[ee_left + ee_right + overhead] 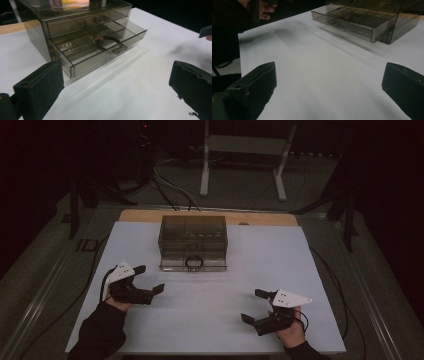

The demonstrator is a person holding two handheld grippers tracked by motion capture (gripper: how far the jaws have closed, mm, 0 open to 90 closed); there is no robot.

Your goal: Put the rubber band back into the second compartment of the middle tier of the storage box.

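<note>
Drawer box (193,241) faces person, lower drawer (100,50) pulled out; left tool (149,278), right tool (253,305) both spread, empty.

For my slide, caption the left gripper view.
Open hand-held gripper faces a smoky drawer box, lower drawer pulled out, dark hair tie inside.

Smoky grey translucent drawer box (193,241), dark brown ring (108,41), white tabletop (210,310)

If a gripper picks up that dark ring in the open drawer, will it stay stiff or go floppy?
Probably floppy: the ring looks like a thin braided band. Likely light. It lies flat in the open drawer, so it shouldn't roll.
</note>
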